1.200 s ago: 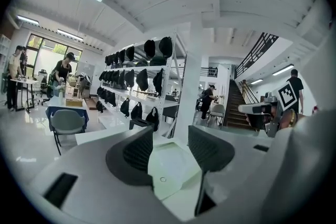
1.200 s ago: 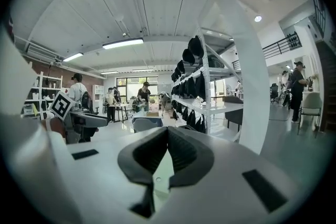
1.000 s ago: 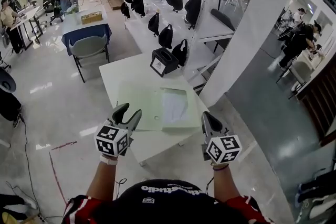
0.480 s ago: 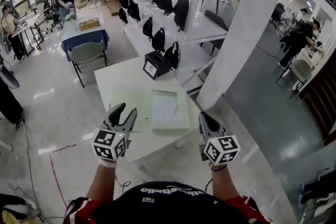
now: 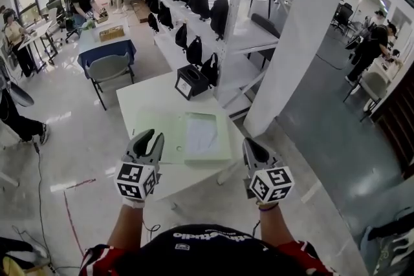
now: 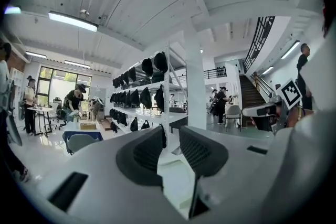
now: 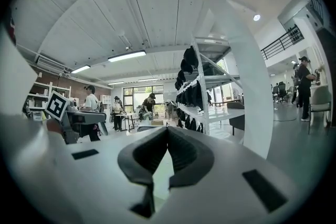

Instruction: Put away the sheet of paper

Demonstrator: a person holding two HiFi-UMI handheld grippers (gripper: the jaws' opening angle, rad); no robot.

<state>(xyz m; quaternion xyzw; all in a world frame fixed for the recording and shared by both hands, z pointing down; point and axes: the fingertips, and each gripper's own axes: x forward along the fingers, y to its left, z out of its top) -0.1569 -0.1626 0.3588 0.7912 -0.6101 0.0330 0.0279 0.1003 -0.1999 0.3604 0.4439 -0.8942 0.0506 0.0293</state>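
1. I have both grippers held low over the near edge of the white table (image 5: 139, 100), one at each side of the work
2. The left gripper (image 5: 153, 138) has its jaws partway apart and closing; its own view shows nothing between them, only the table beyond
3. The right gripper (image 5: 251, 147) has its jaws brought together at the tips, and its own view shows nothing caught between them
4. The sheet of paper (image 5: 202, 134) lies flat on the right-hand half of a pale green folder (image 5: 152, 126), which is spread open on the table in front of the grippers
5. From the head view I cannot quite tell whether that right-hand half is a plain flap or a shallow tray (its edge looks raised)
6. Neither gripper touches the sheet or the folder: the left one is just beside the folder's left flap, the right one just off its near right corner
7. A black box (image 5: 191, 81) with a square marker on its face stands at the far edge of the table, apart from the folder
8. Beyond the table a shelving rack (image 5: 236, 3) carries rows of black bags (image 5: 199, 0), and a white column (image 5: 304, 29) rises to the right of it
9. Further off to the left people stand and sit near a blue-covered table (image 5: 107, 45) with a grey chair (image 5: 108, 66) in front of it
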